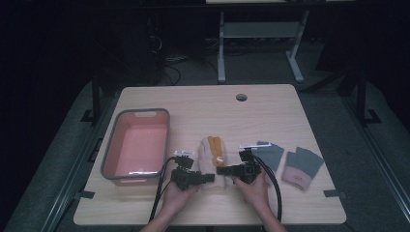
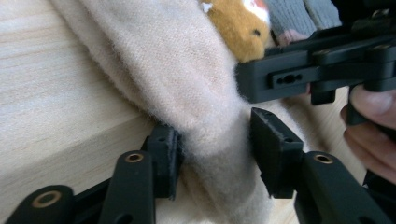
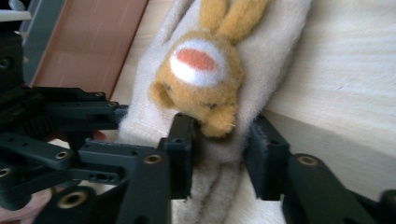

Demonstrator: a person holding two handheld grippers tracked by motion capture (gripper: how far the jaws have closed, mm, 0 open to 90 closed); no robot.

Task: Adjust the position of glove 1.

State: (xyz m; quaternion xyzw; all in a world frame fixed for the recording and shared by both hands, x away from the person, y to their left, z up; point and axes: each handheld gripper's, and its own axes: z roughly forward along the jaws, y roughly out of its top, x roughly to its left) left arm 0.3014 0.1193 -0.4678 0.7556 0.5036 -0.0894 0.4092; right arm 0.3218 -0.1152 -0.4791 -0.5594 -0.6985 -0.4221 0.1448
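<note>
the left gripper point(image 2: 215, 154) straddles a fold of the fuzzy cream glove point(image 2: 187, 79) on the pale wooden table point(image 2: 56, 93), 1 pad touching the cloth and the other just beside it, while the right gripper point(image 2: 322, 70) reaches in by the orange plush animal point(image 2: 238, 23).

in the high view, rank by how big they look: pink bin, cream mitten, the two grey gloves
1. pink bin, clearly largest.
2. cream mitten.
3. the two grey gloves: both look about alike, so unranked; the left one is partly behind the right gripper.
</note>
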